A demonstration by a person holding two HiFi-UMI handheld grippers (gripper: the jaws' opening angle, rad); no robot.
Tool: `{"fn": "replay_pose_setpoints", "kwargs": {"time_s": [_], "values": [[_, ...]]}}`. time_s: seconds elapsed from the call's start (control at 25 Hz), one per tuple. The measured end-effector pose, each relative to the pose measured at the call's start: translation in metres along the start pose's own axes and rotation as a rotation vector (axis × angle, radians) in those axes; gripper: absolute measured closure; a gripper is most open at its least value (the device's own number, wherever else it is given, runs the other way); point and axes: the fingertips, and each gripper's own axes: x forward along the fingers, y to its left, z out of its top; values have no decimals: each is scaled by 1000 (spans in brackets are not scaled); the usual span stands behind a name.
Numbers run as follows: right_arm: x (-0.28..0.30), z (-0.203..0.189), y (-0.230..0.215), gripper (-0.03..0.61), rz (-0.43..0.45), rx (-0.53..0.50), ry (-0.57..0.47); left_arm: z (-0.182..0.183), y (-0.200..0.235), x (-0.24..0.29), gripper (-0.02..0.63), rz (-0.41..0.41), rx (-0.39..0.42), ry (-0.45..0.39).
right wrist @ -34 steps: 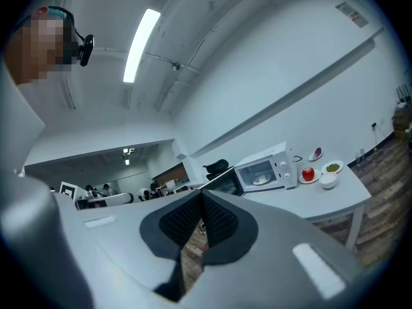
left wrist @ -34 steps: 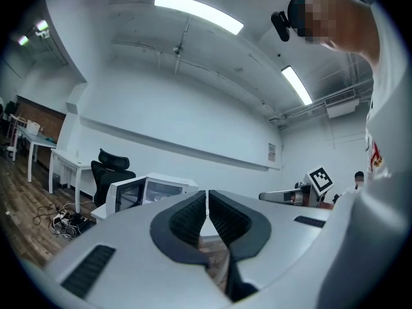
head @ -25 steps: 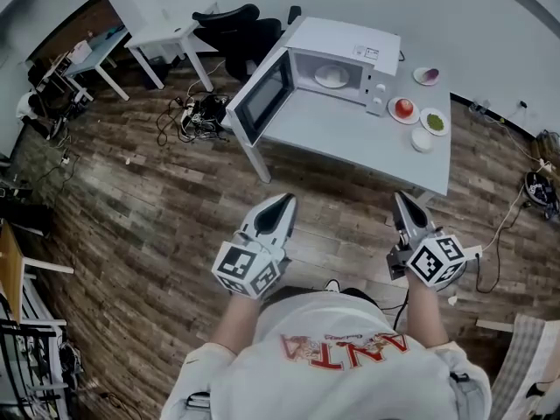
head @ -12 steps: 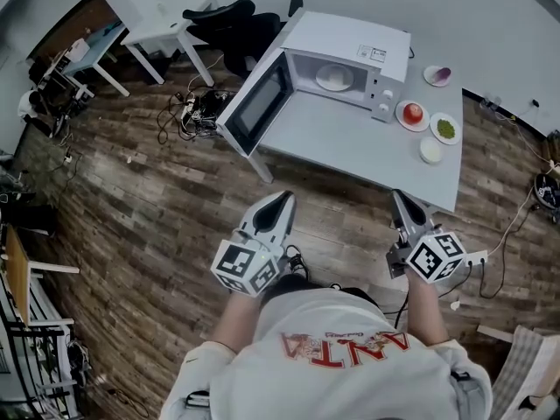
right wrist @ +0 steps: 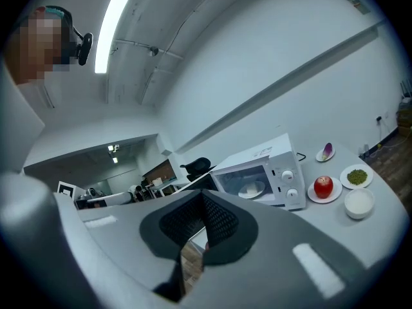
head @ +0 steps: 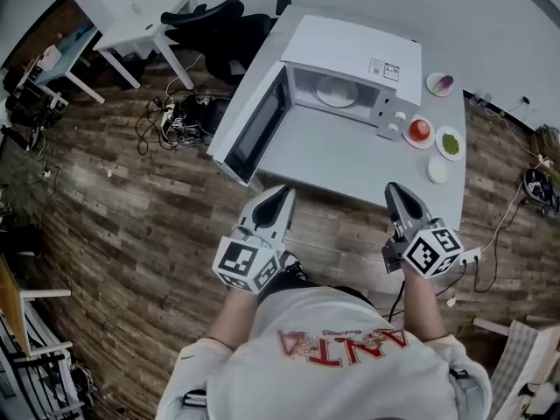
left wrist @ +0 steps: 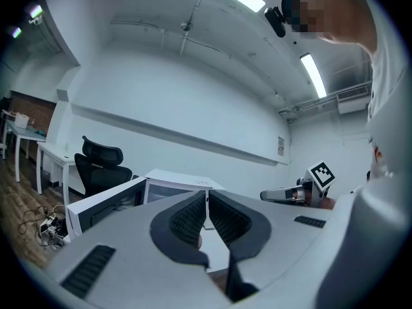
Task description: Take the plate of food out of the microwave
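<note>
Inside the boxy white microwave (head: 350, 51), door swung open, on the grey table (head: 332, 160): round white plate of pale food (head: 337, 90). Left gripper (head: 282, 195) and right gripper (head: 395, 192) at the table's near edge, well apart from the plate. Both jaws pressed together, nothing between them.

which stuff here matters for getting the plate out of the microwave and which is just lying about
For the job: microwave, its open door, plate inside, left gripper and right gripper, both shut.

Lying about: red fruit, green food, white bowl, purple food, chair, floor cables.
</note>
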Motion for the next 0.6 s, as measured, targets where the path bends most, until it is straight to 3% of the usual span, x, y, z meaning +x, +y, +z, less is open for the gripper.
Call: {"fn": "replay_pose_setpoints", "kwargs": {"time_s": [0.4,0.6], "values": [[69,-7,0,580,-101,45,10,-6,57,39,592,-82,-28,39],[89,-8,-12,580,-101,61,26,-11,73,52,592,-76,-50,52]]}}
